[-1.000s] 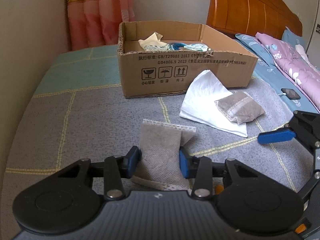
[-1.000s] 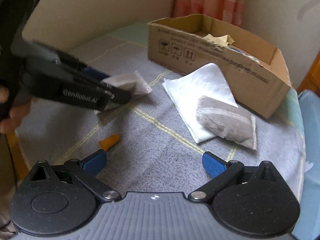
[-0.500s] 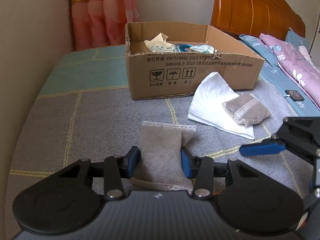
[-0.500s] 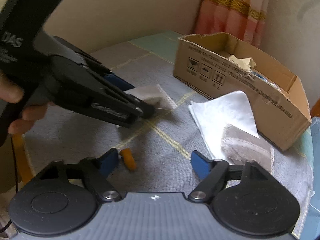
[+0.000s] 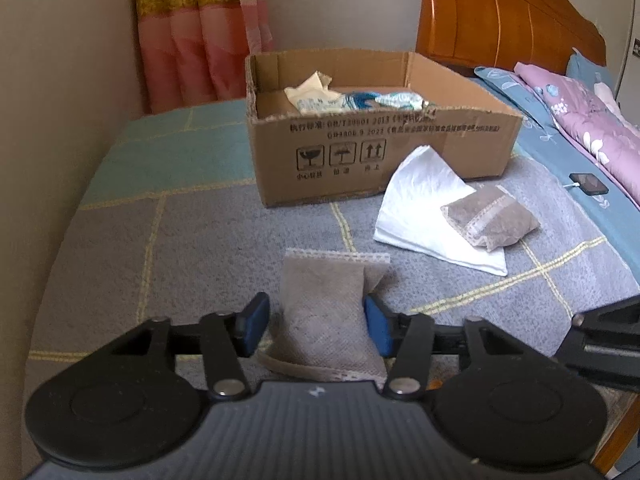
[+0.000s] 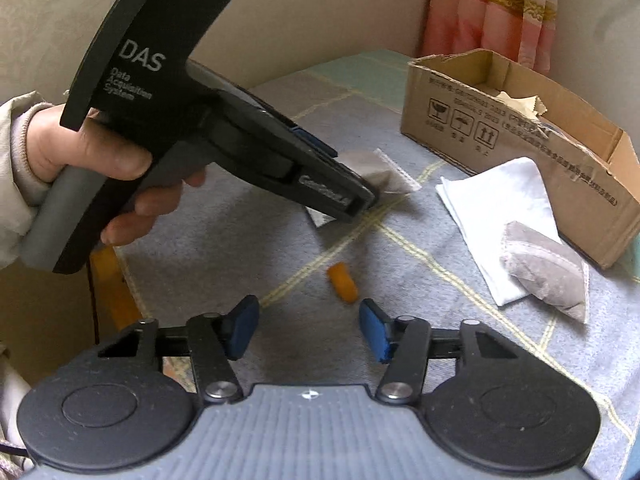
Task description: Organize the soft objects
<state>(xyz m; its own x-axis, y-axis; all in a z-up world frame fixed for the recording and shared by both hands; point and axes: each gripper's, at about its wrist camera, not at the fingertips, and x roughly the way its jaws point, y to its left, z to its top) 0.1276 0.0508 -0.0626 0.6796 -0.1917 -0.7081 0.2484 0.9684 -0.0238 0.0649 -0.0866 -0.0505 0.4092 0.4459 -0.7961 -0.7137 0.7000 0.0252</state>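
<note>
Left gripper (image 5: 316, 322) letting go of a grey pouch (image 5: 326, 312) on the bed (image 5: 200, 248).
Its jaws have just been opening, left pad clear of the pouch; the right gripper (image 6: 308, 330), jaws just closing, hangs empty above an orange piece (image 6: 343, 282).

Soft, even daylight fills both views, with faint shadows only. Fisheye bending curves the edges and darkens the corners; slight blur throughout.
</note>
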